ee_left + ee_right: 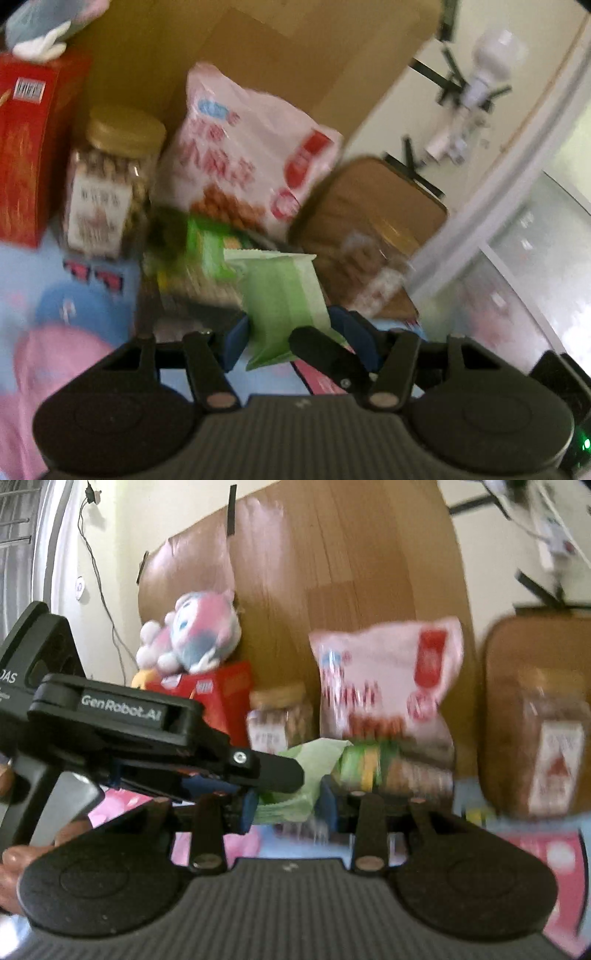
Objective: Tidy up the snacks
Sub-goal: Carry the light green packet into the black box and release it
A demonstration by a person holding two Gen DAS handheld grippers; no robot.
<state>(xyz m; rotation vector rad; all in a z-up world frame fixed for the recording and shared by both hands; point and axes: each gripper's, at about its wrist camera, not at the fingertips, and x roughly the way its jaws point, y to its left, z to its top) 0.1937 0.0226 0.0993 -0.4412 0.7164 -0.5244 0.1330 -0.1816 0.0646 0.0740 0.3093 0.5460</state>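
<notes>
In the left wrist view, the left gripper is holding a light green snack packet at lower centre, its blue pads pressing on both sides of the wrapper. The black finger of the right gripper is reaching in from the lower right and lying against the same packet. Above it, at centre, a large pink snack bag is leaning on a brown cardboard sheet. Left of the bag a clear jar with a gold lid is standing next to a red box at the left edge. A green-wrapped biscuit pack is lying just in front of the bag, and a second jar is sitting to the right against a brown board.

In the right wrist view, the right gripper is gripping the green packet at lower centre, jaws narrow on its crimped end. The left gripper is crossing in from the left, and fingertips of the person's hand are showing at the lower left edge. A plush toy is resting on the red box at centre left. The pink bag is standing at centre right, the second jar at the right edge.
</notes>
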